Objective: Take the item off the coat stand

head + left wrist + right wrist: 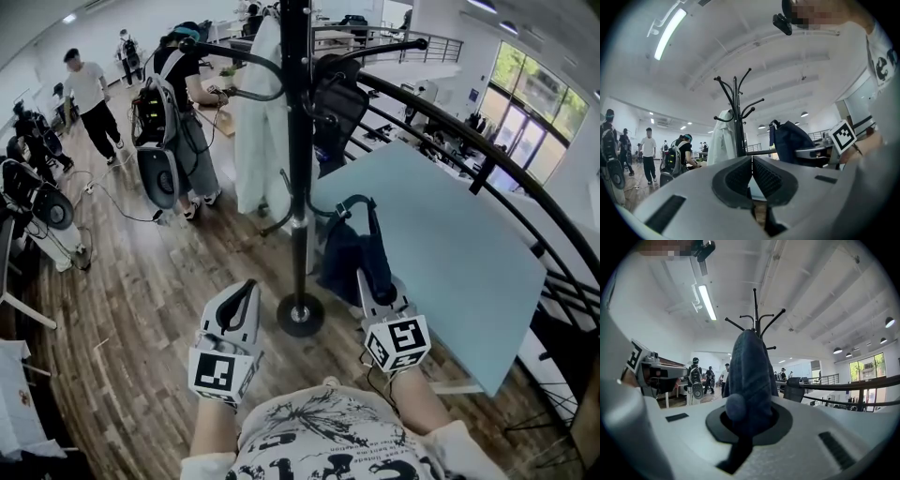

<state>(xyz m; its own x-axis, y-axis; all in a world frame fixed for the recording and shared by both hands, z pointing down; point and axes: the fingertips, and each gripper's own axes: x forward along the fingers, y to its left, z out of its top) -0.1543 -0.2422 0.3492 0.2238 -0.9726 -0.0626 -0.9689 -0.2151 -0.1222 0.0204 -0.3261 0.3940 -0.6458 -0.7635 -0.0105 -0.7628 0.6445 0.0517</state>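
A person's left gripper [246, 291] is held low over the wooden floor, jaws pressed together on nothing, apparently kept clear as the spare hand. Beside it, the right gripper [377, 286] pinches the dark-blue cloth of a bag [347, 258], which bunches between its jaws and hangs from them. The grip on the upper fabric lets the bag's weight drop below. The bag sits just beside the pole of the stand [298, 159], near its round base, and appears free of the hooks, with a strap loop standing loose above it. A white coat [255, 112] hangs from a hook on the stand's far side. Beyond it, other people [178, 103] with equipment work on the open floor.
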